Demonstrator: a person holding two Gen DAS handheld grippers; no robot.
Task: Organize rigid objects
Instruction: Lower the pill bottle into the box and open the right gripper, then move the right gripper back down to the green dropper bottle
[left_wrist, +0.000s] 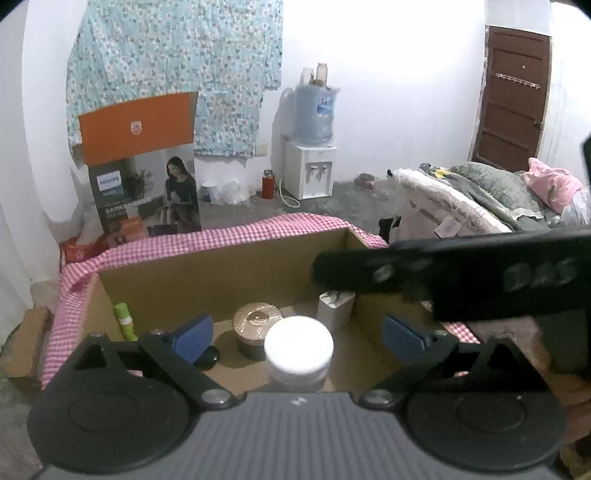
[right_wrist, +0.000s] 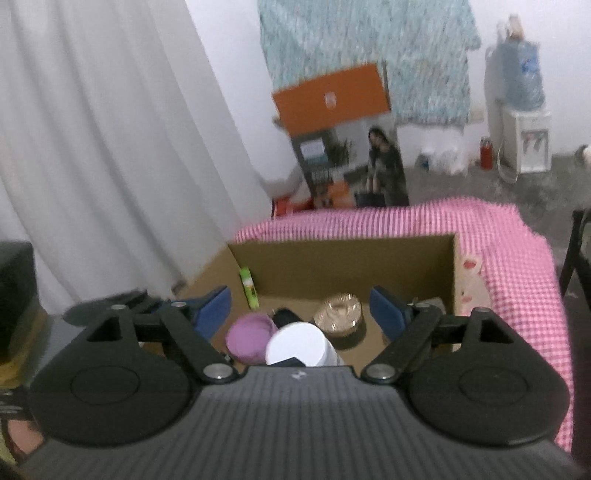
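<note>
A white-walled room with a grey floor holds a brown door (left_wrist: 511, 92), a bed (left_wrist: 480, 199) heaped with blankets, a water dispenser (left_wrist: 312, 147) and a tall orange-topped carton (left_wrist: 140, 166) below a hanging floral cloth (left_wrist: 173, 66). A pink checked cloth (right_wrist: 517, 258) covers the worktop, and on it stands an open cardboard box (left_wrist: 221, 273), the landmark here. Inside the box, a white-lidded jar (left_wrist: 299, 347) stands nearest the cameras, a gold-lidded dark jar (left_wrist: 256, 325) just behind it, a purple lid (right_wrist: 247, 338) beside it, a small white box (left_wrist: 335, 310) against the far wall, and a green tube (left_wrist: 125, 320) leaning in the left corner. Both the left tongs (left_wrist: 299, 334) and the right tongs (right_wrist: 301, 312) hover above the box, spread apart and empty.
</note>
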